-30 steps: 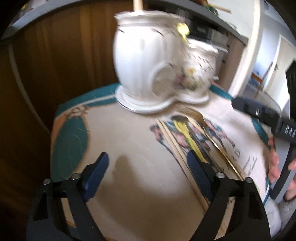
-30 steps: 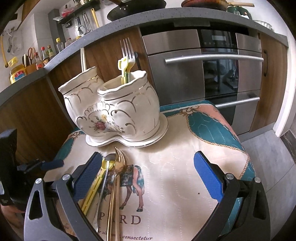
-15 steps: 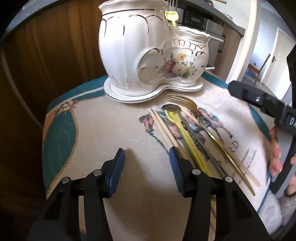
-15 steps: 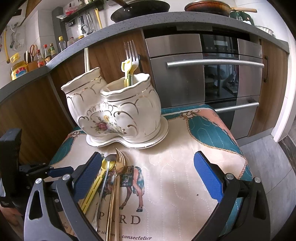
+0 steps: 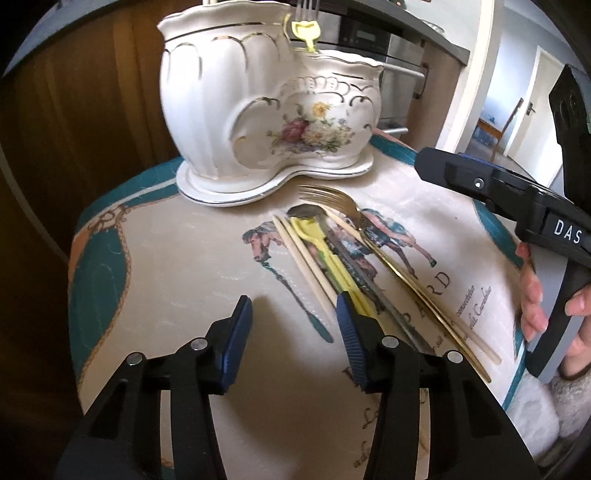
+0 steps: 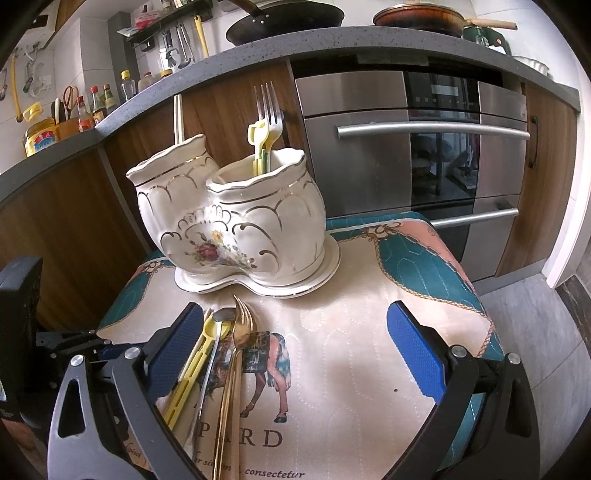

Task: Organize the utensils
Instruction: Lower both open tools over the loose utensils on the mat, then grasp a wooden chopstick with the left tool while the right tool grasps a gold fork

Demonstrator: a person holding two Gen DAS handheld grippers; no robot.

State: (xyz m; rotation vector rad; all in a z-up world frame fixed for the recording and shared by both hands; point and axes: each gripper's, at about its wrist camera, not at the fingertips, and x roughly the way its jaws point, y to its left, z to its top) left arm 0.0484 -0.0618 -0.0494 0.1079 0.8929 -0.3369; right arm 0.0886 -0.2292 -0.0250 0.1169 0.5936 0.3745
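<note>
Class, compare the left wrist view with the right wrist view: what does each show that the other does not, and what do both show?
Only the left wrist view shows the loose chopsticks on the cloth and a doorway. Only the right wrist view shows the oven, pans and bottles on the counter. Both show the ceramic holder, the gold fork, the yellow utensil and both open grippers, left and right.

left gripper: parted, empty | chopsticks beside right pad

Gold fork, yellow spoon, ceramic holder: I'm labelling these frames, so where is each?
gold fork (image 5: pixel 334 199): left wrist view, on its tines.
yellow spoon (image 5: pixel 308 228): left wrist view, on its bowl.
ceramic holder (image 6: pixel 266 221): right wrist view, on its right pot's wall.
</note>
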